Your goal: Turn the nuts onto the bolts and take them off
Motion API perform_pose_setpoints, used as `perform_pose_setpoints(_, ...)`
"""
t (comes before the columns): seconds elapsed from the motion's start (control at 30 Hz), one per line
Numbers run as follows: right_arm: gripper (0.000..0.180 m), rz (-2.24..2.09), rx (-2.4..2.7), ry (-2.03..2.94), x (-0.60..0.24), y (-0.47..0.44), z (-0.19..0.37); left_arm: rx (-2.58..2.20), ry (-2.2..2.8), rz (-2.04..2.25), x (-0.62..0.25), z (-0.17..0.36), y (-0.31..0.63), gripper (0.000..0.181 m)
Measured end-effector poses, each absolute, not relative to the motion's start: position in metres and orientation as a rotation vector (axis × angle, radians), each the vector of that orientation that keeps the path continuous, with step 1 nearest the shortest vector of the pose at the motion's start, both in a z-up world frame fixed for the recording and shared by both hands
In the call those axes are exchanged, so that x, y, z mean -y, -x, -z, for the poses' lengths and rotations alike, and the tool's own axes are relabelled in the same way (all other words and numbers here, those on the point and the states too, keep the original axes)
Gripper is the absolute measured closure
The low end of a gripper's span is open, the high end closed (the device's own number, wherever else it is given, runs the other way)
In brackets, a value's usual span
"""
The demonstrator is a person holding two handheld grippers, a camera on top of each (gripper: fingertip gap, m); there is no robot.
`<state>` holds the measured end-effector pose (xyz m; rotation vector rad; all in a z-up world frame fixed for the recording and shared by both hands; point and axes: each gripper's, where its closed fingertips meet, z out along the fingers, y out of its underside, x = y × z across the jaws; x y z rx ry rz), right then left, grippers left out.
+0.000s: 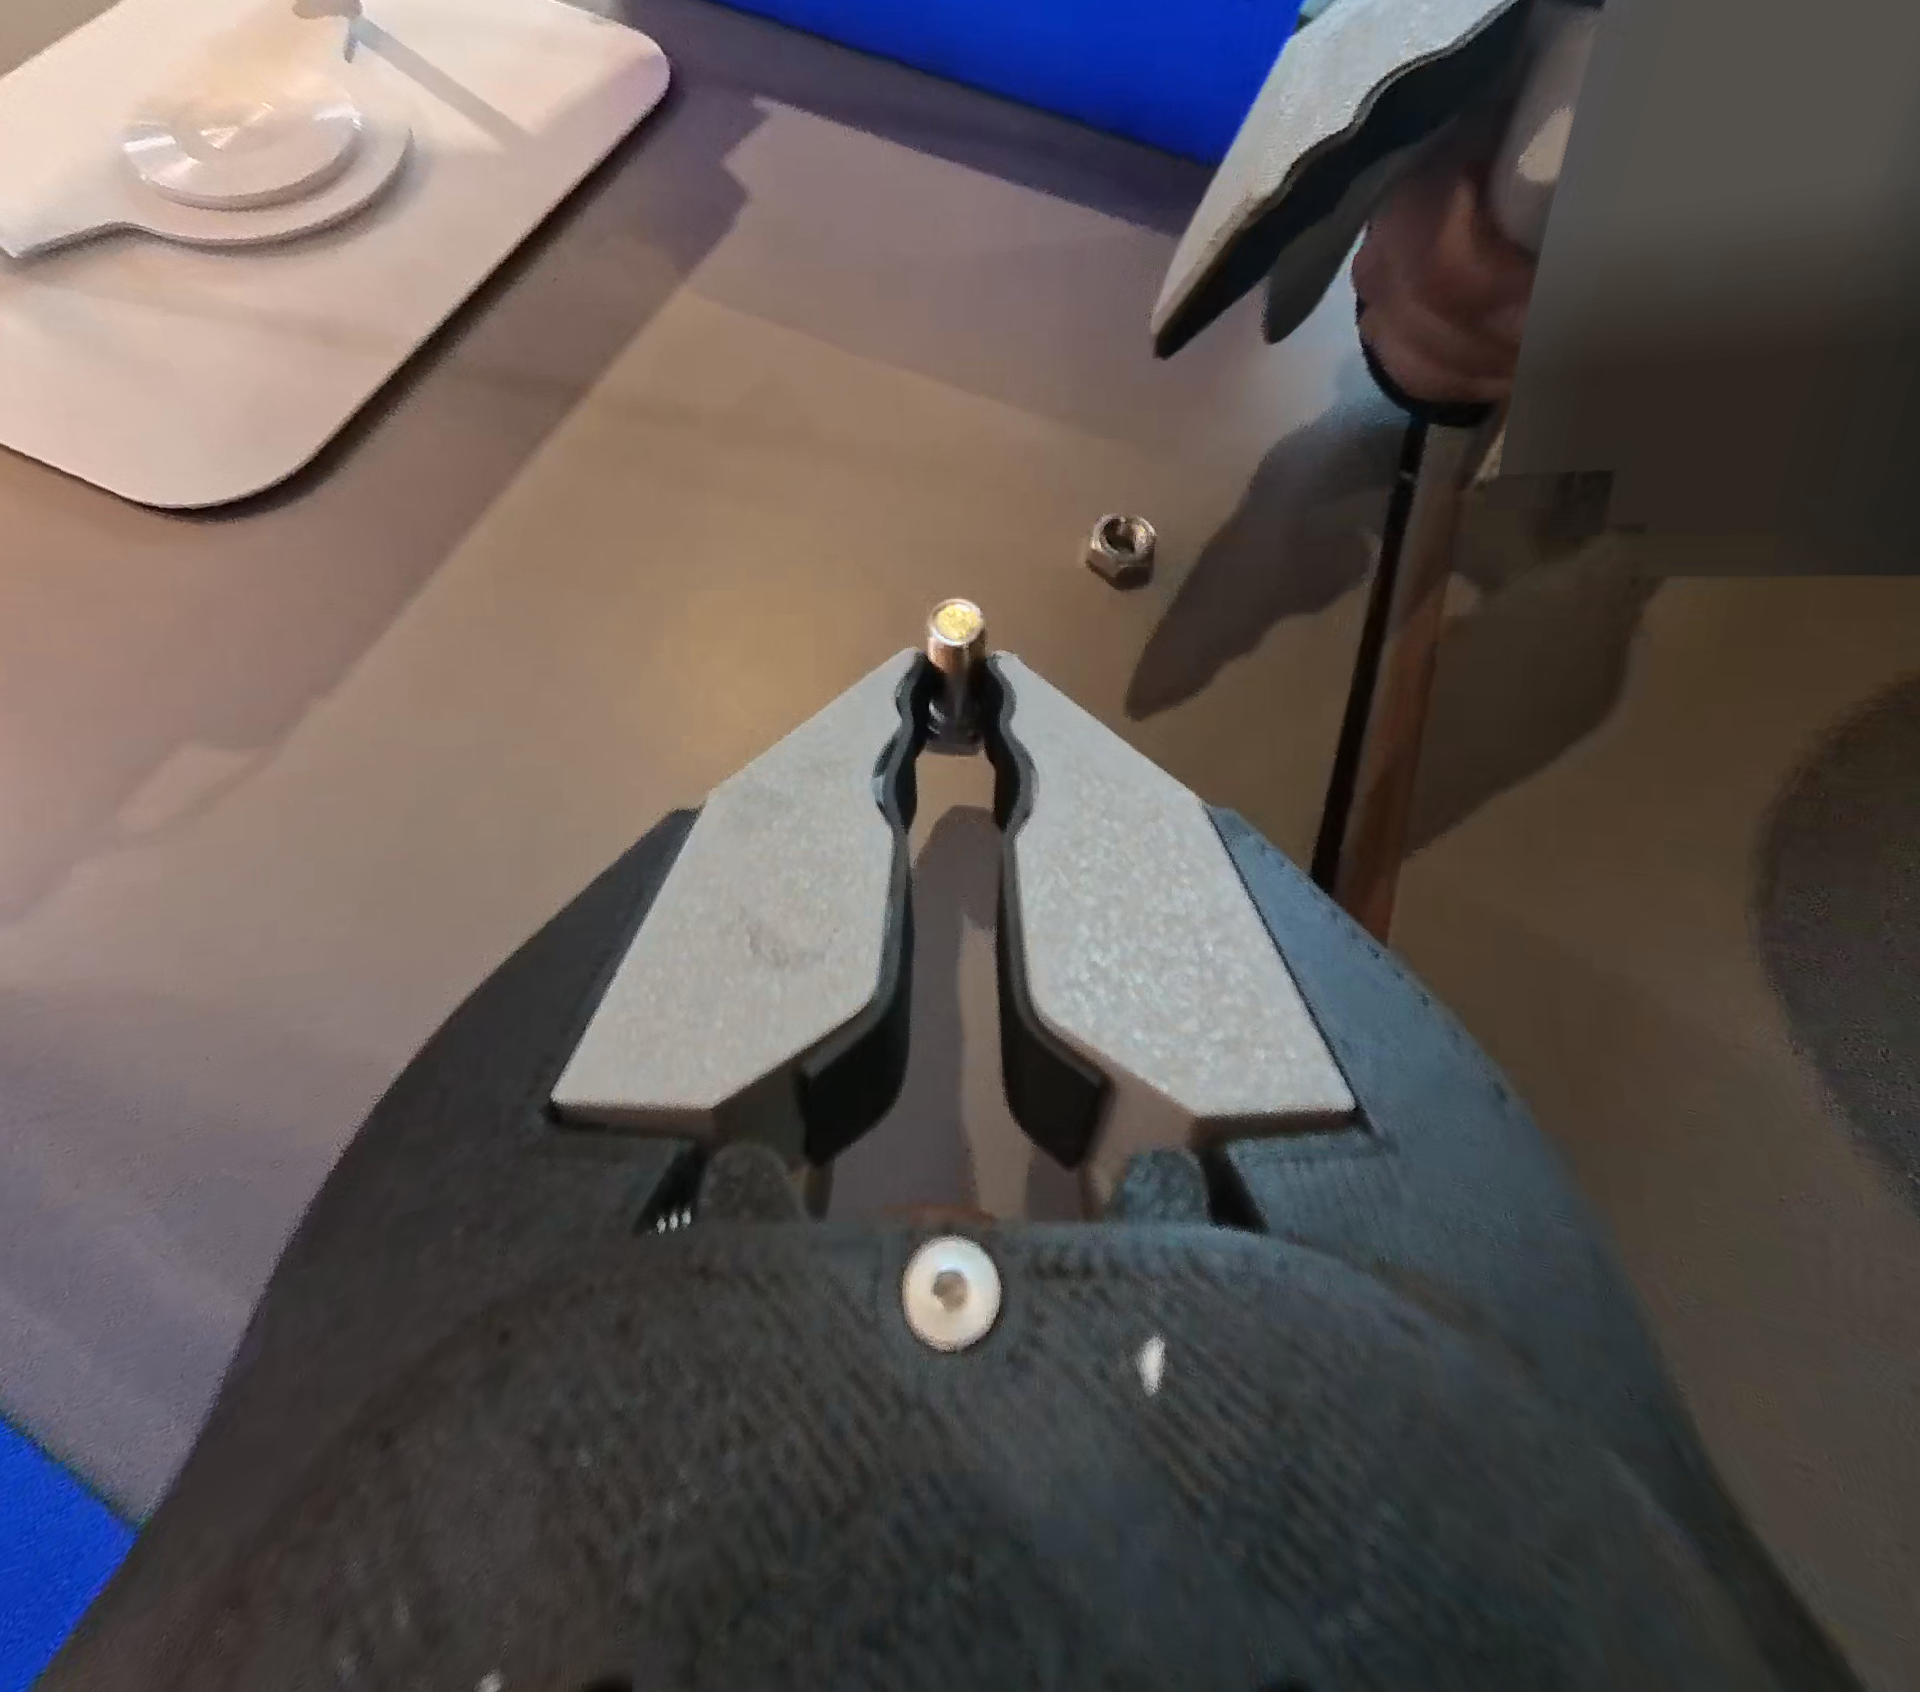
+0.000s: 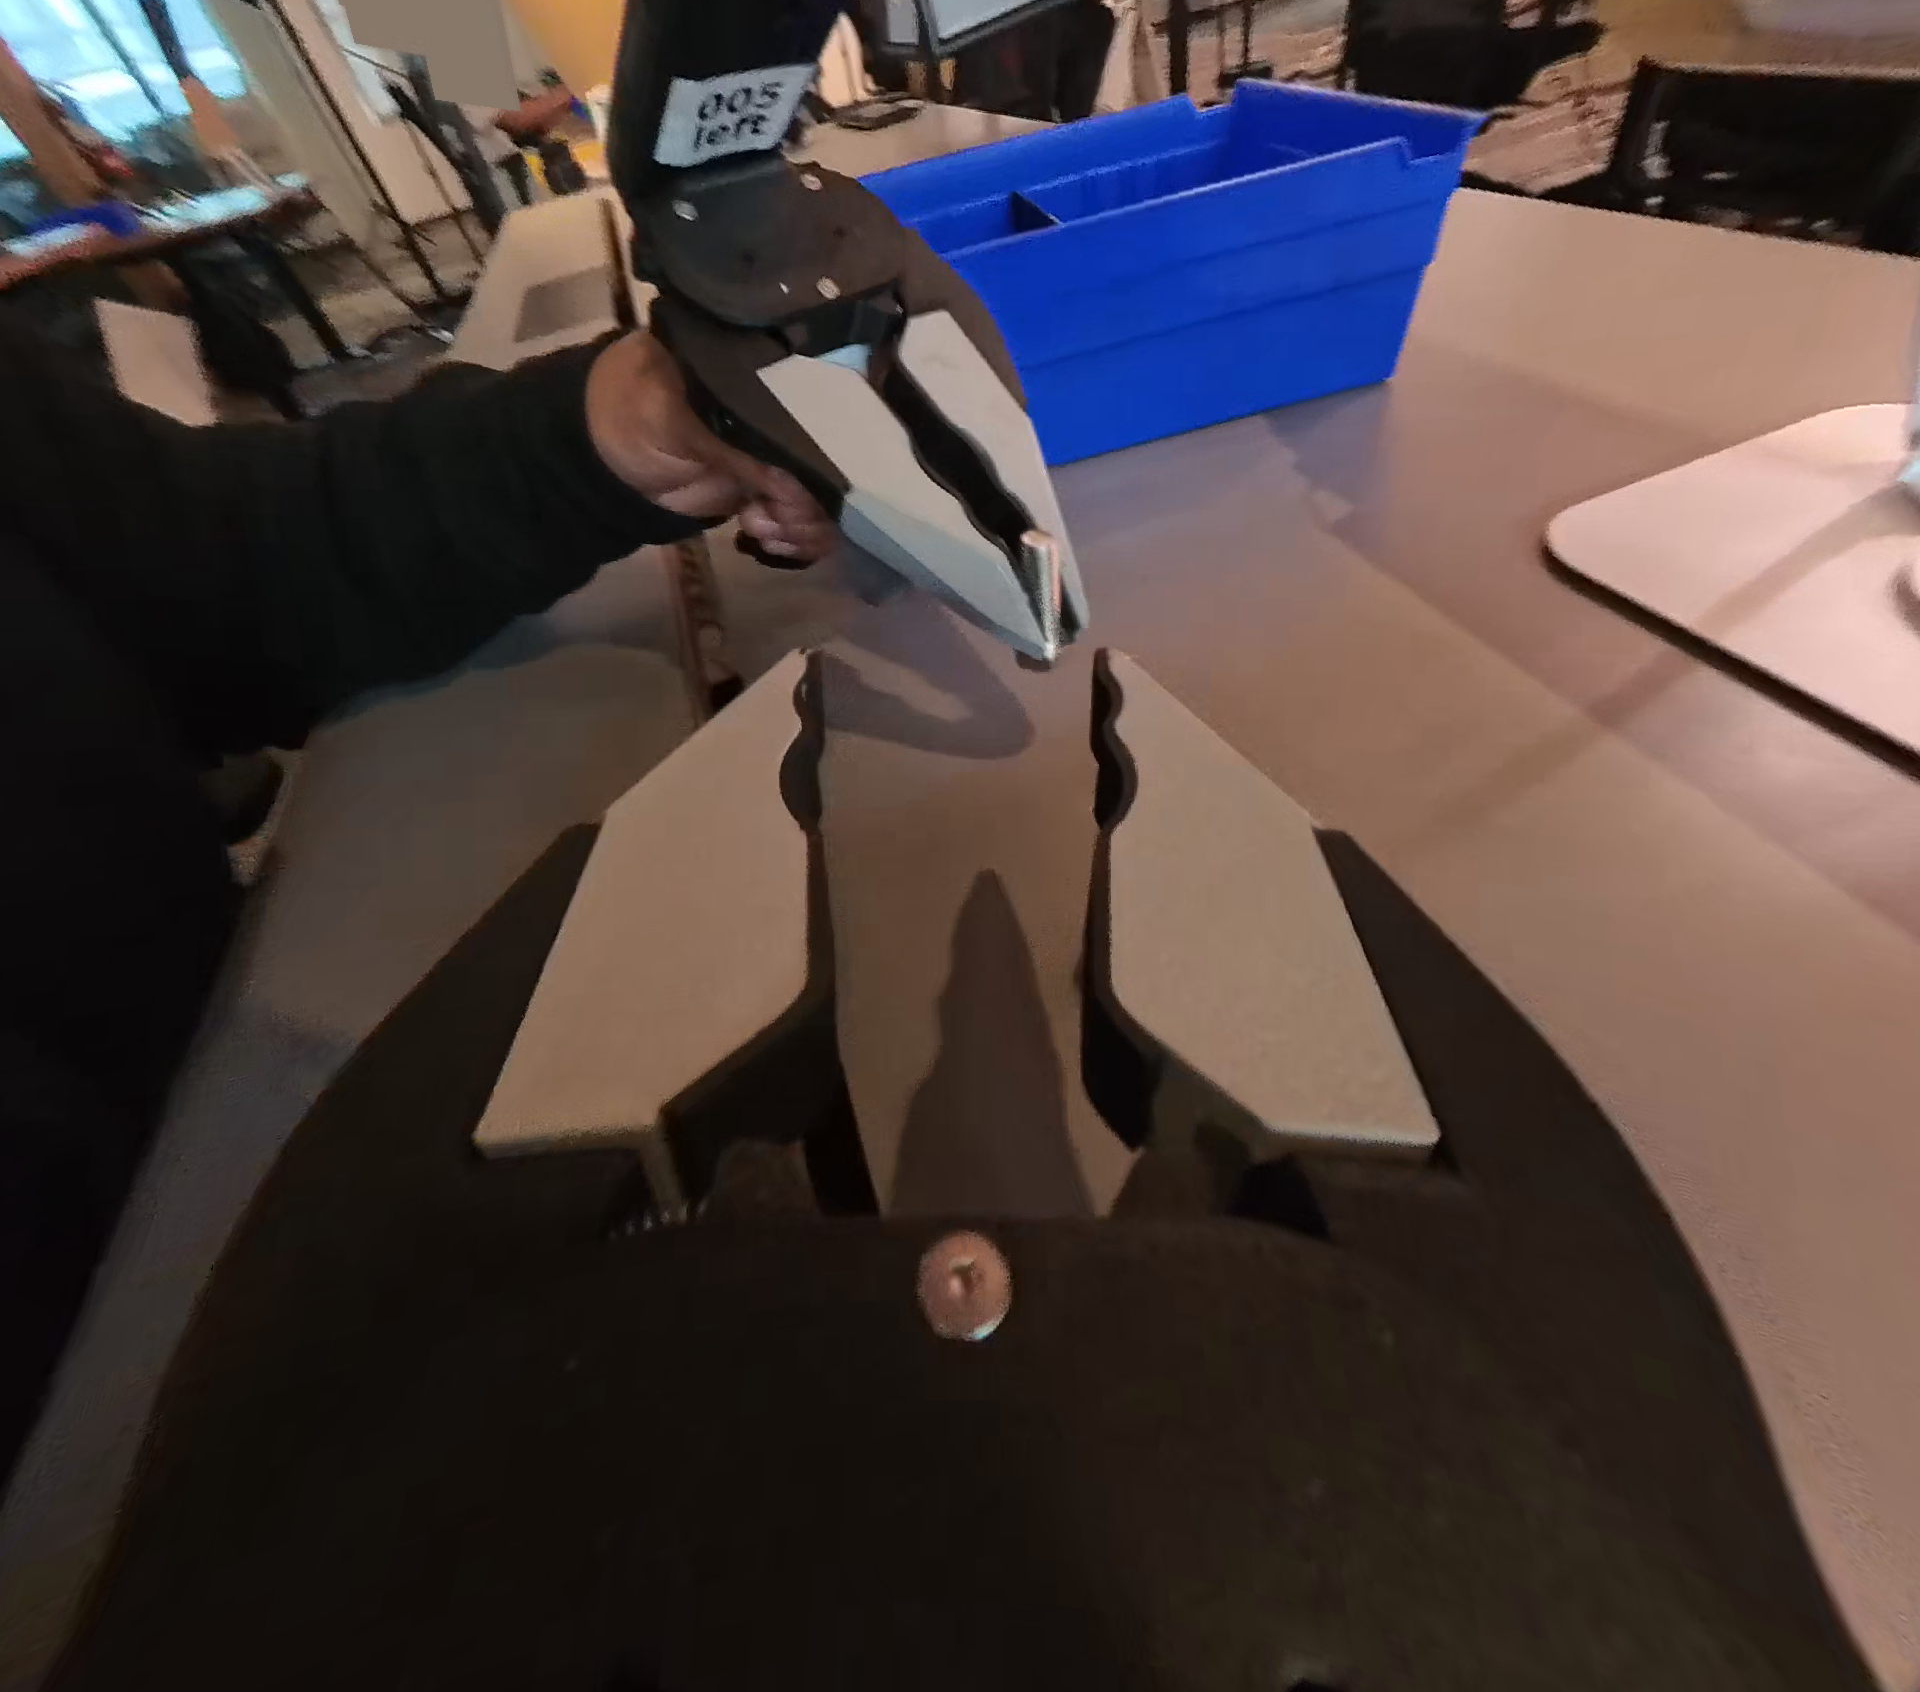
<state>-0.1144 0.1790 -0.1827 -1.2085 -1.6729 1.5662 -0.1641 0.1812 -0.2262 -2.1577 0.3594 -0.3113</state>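
Left gripper (image 1: 956, 666) is clamped on the bolt (image 1: 954, 630) near its fingertips, shank pinched in the scalloped notch and one end of the shank poking up clear of the tips. Right gripper (image 2: 956, 676) stands spread and empty, raised above the table (image 1: 520, 707) off to the side of the bolt. Nut (image 1: 1117, 542) lies loose on the tabletop, just beyond the bolt and apart from it; no nut is on the threads yet.

Risks, as judged from this layout:
- Bolt is held only by the tip notch; side load while starting the nut could make it pivot or slide out of the grip.
- Nut is small and lies flat on a smooth surface. Wide flat fingers may push it along instead of lifting it, or pinch it off-centre so it flips away.
- If the bolt axis and nut bore are not lined up, the nut may cross-thread or jam on the first turn.

Materials and shapes:
- Bolt: bright metal cylinder, flat shiny end face, dark threads lower down between the fingers.
- Nut: dull grey steel hexagon, threaded bore facing up.
- Fingers: grey, grainy flat plates with wavy black inner edges; black printed body.
- Table: matte grey-brown laminate, faintly reflective.
- Blue bin (image 2: 1195, 260): rigid moulded plastic with dividers, at the far edge.
- White base plate (image 1: 260, 240): smooth, rounded corners, carrying a round disc and a bracket.
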Motion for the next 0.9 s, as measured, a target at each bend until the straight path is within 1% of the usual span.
perform_pose_setpoints(0.17,0.129,-1.638,1.684,1.214,-0.163,0.121,0.186,-0.394,2.214,0.27,-0.177,0.239,0.17,0.174)
perform_pose_setpoints(0.3,0.129,-1.614,1.69,1.199,-0.163,0.121,0.186,-0.318,2.203,0.299,-0.178,0.238,0.179,0.174)
perform_pose_setpoints(0.4,0.125,-1.605,1.702,1.229,-0.166,0.119,0.188,-0.302,2.185,0.363,-0.177,0.231,0.172,0.174)
perform_pose_setpoints(0.6,0.127,-1.521,1.645,1.15,-0.172,0.117,0.167,-0.369,2.172,0.34,-0.18,0.223,0.153,0.174)
perform_pose_setpoints(0.9,0.131,-1.388,1.569,1.151,-0.181,0.112,0.166,-0.314,2.123,0.334,-0.191,0.218,0.15,0.174)
